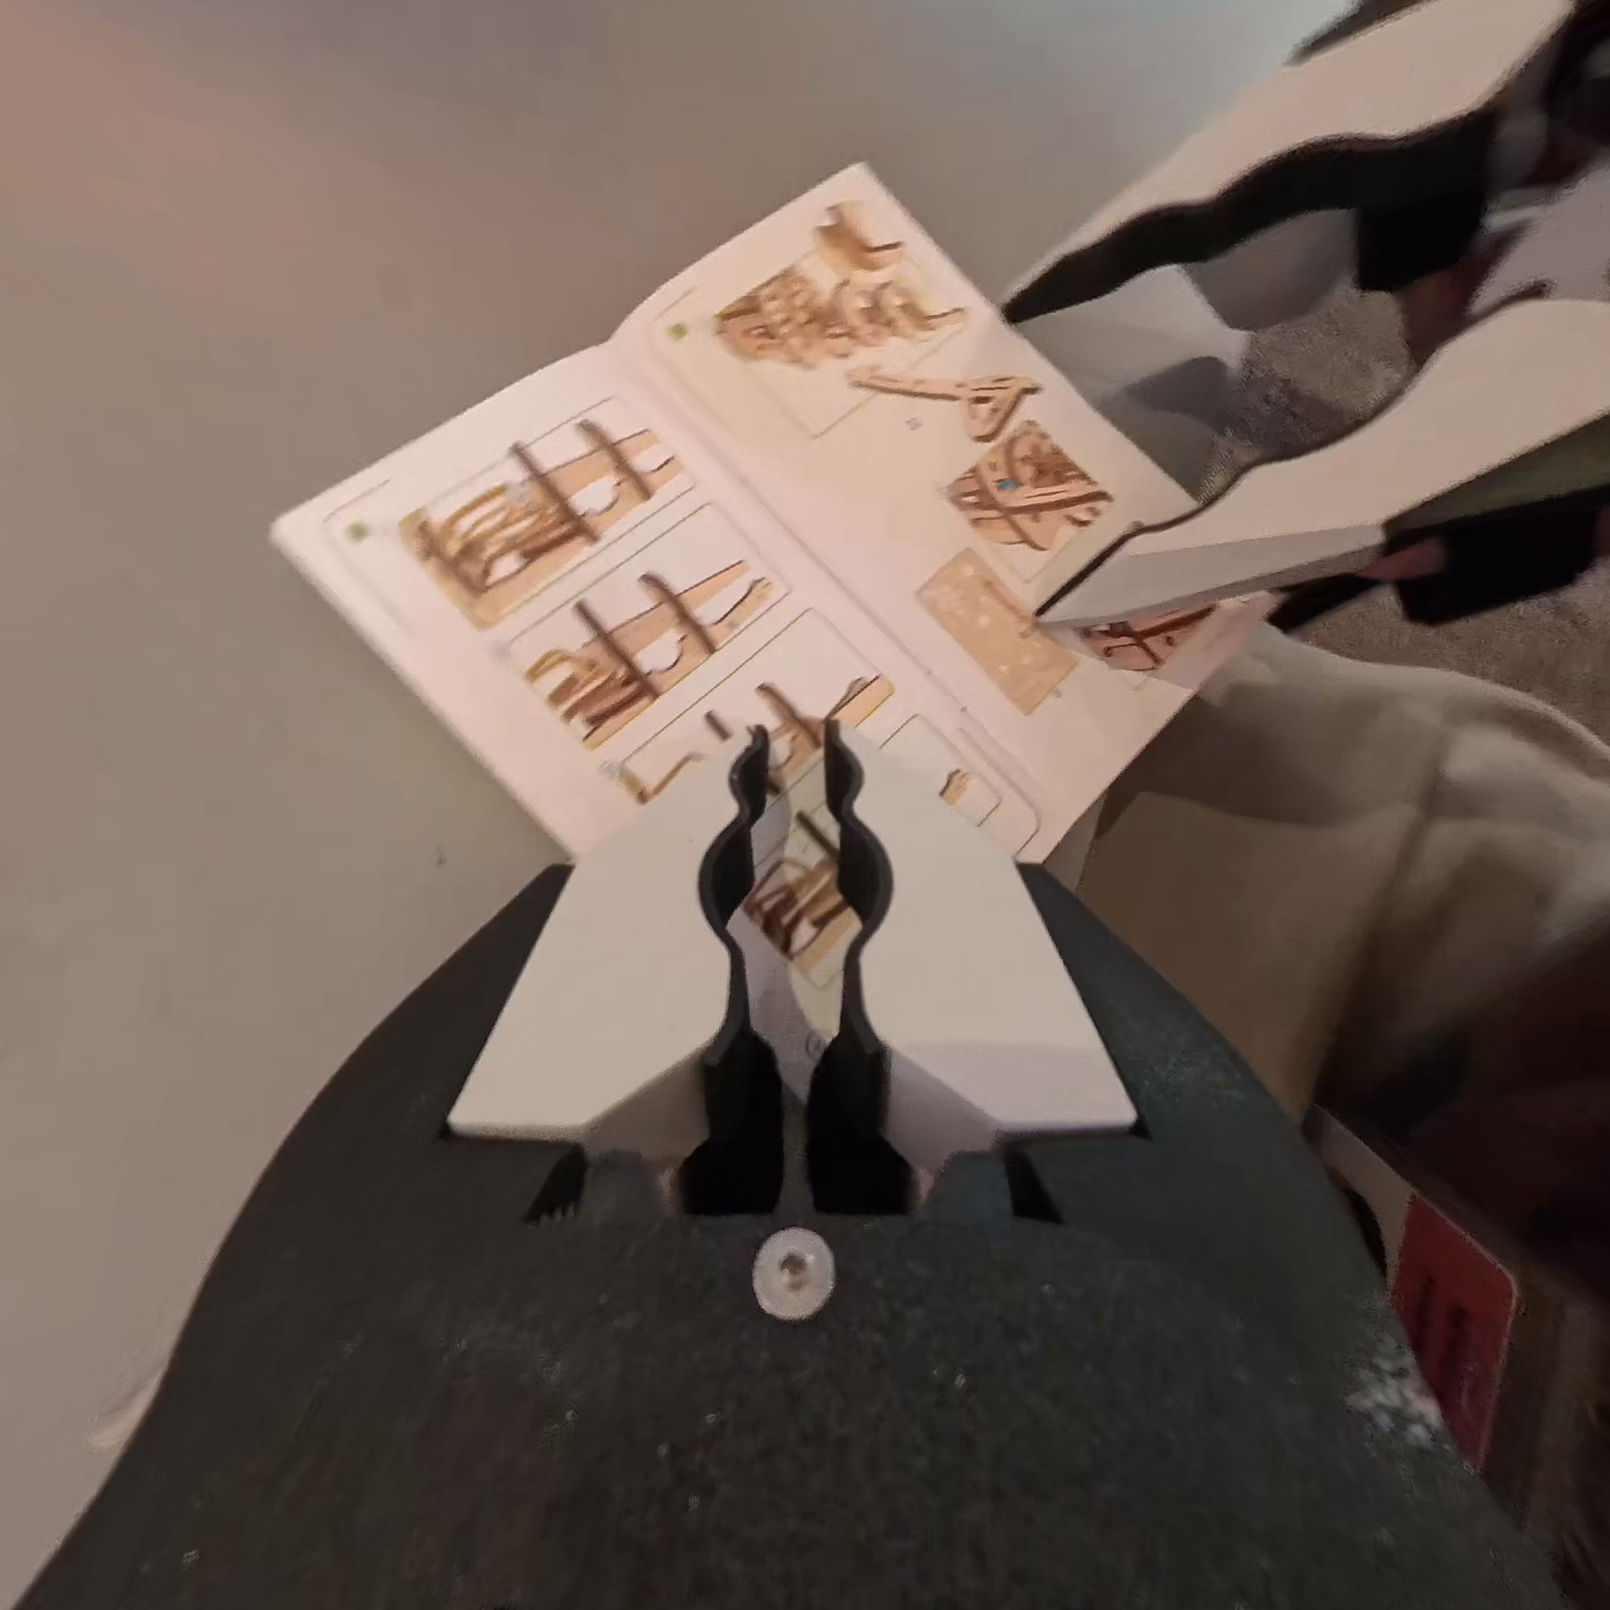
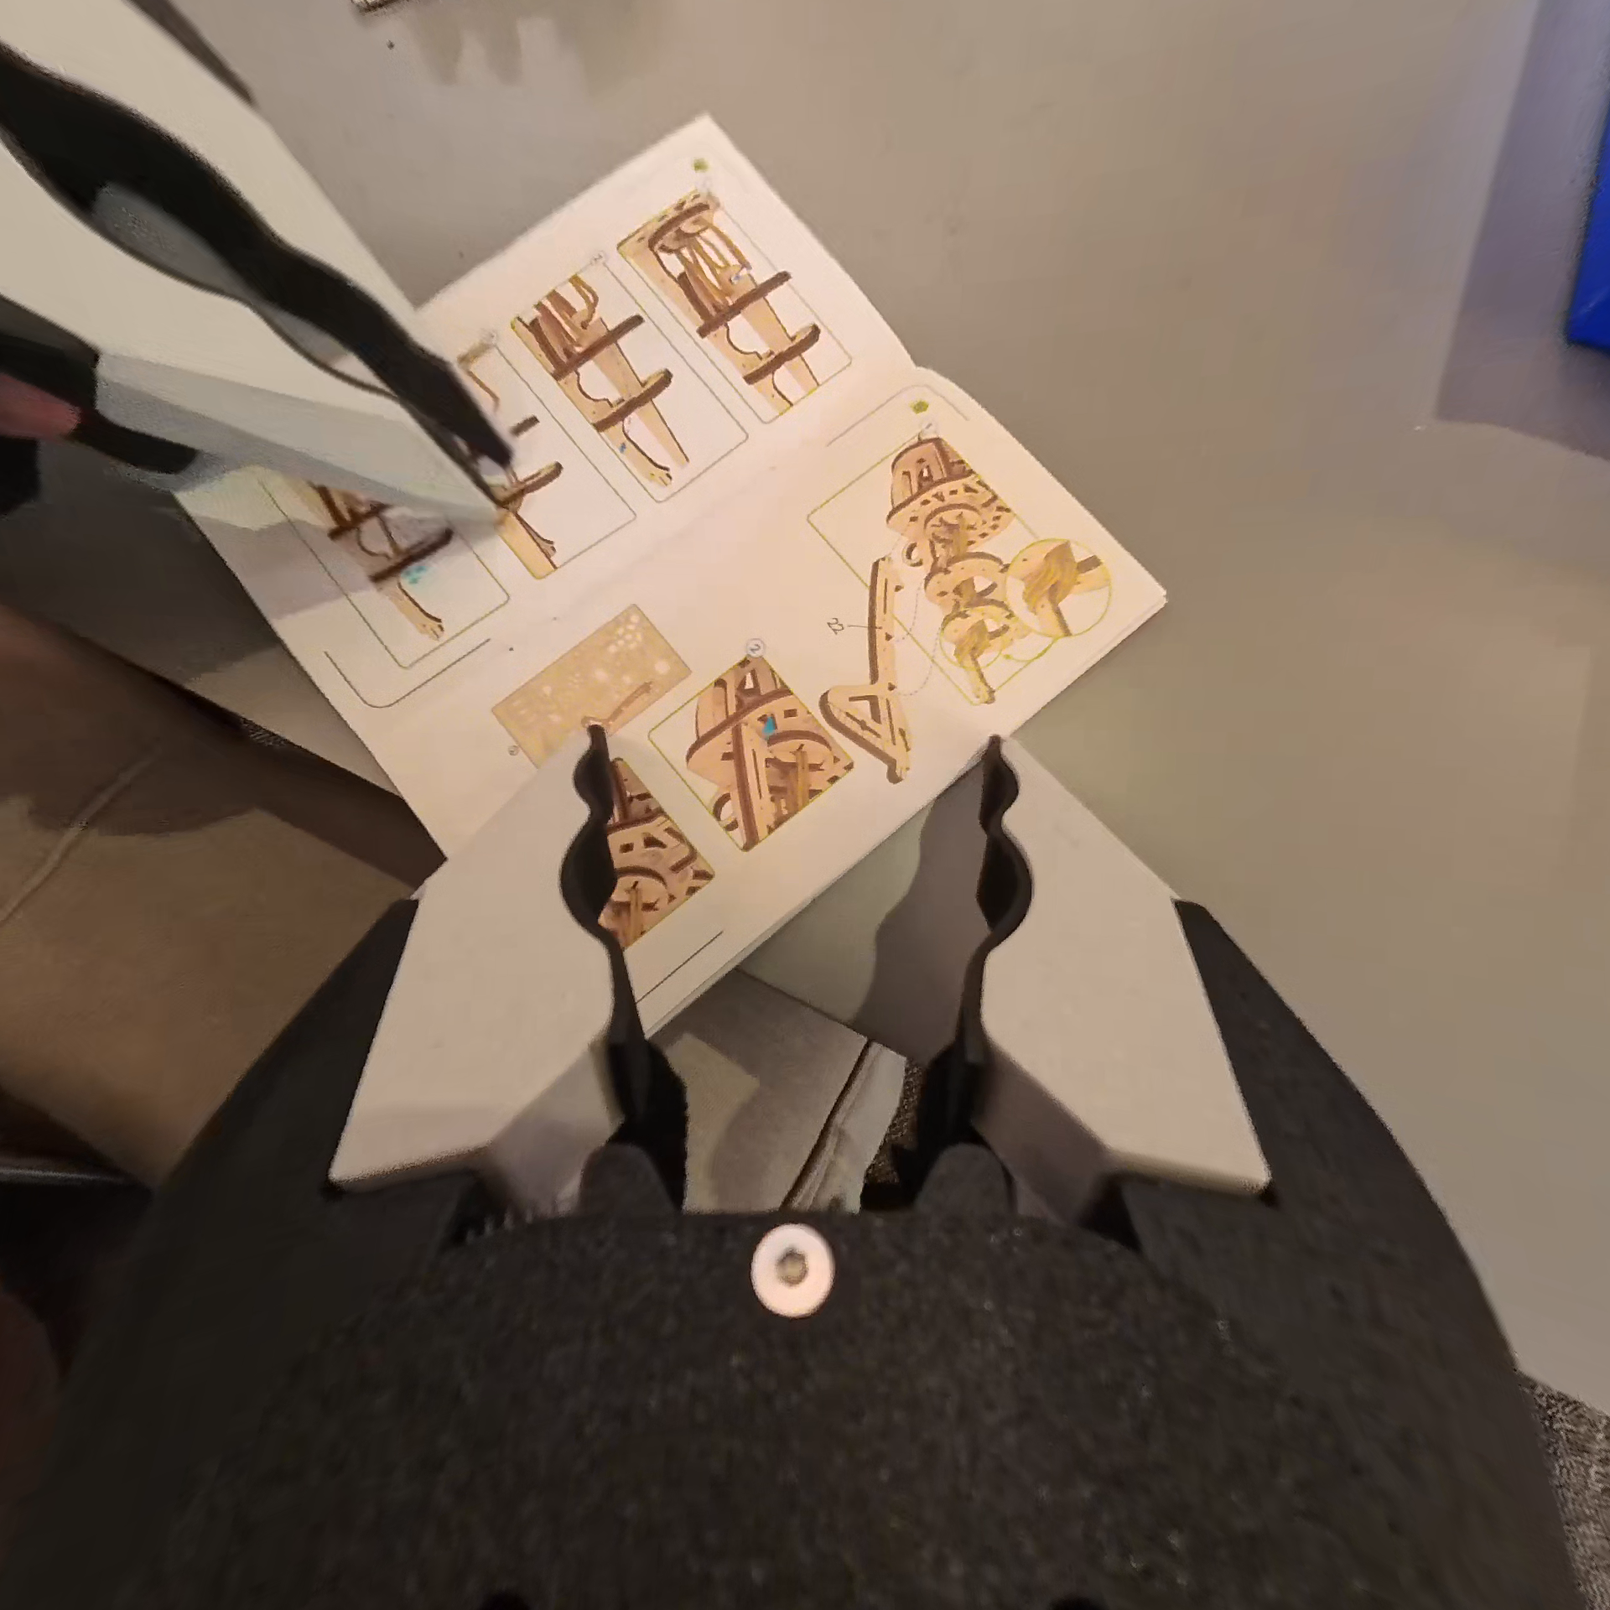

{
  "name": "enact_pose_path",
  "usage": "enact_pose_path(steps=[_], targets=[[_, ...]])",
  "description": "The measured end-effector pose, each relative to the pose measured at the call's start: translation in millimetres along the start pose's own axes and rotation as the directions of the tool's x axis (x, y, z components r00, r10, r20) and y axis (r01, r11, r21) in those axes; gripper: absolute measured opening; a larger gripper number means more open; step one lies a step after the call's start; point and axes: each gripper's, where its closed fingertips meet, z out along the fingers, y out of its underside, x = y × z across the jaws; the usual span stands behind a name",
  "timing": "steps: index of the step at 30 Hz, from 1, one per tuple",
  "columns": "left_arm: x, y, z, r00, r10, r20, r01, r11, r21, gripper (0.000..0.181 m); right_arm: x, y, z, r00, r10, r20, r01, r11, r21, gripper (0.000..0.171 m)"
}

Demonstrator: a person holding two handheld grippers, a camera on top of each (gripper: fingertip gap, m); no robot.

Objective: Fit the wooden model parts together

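Left gripper [image 1: 797, 740] points down at the open instruction booklet [image 1: 784, 540] with fingers nearly closed, grasping nothing; right gripper [image 2: 793, 749] hovers above it, spread wide

Both cameras look steeply down, close over an open booklet [image 1: 697, 558] on the grey table [image 1: 174, 523]. The left one faces it from one side, the right from roughly opposite; each catches the other's gripper.
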Motion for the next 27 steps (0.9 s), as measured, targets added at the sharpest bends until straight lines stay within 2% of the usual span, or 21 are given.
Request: enact_pose_path(steps=[3, 6, 9, 12, 16, 20, 24, 27], targets=[[20, -7, 8, 0.968, 0.213, -0.133, -0.226, 0.97, -0.087, 0.034, 0, -1, 1, 1.0, -0.017, 0.014, 0.017, 1.0, -0.008, 0.084], [32, -7, 17, 0.868, 0.422, -0.261, -0.469, 0.87, -0.151, 0.034, -1, -2, 3, 0.996, -0.055, 0.065, 0.057, 0.998, -0.029, 0.084], [32, -10, 22, 0.788, 0.509, -0.348, -0.59, 0.786, -0.187, 0.033, 3, -4, 5, 0.992, -0.08, 0.098, 0.085, 0.995, -0.048, 0.083], [30, -13, 24, 0.768, 0.525, -0.366, -0.613, 0.768, -0.186, 0.029, 5, -3, 4, 0.994, -0.073, 0.081, 0.077, 0.996, -0.046, 0.084], [31, -15, 27, 0.8, 0.502, -0.329, -0.571, 0.805, -0.16, 0.03, 10, -7, 0, 0.994, -0.091, 0.054, 0.093, 0.995, -0.025, 0.089], [19, -20, 29, 0.817, 0.501, -0.286, -0.555, 0.817, -0.155, 0.029, 11, -36, -12, 0.997, -0.022, 0.068, 0.014, 0.993, 0.116, 0.09], [-48, -47, 40, 0.784, 0.603, -0.147, -0.62, 0.749, -0.234, 0.022, 13, -52, -25, 0.997, 0.007, 0.073, -0.021, 0.98, 0.196, 0.088], [-102, -75, 58, 0.786, 0.604, -0.129, -0.608, 0.718, -0.339, 0.024, 11, -55, -29, 0.997, 0.005, 0.072, -0.021, 0.977, 0.213, 0.087]])
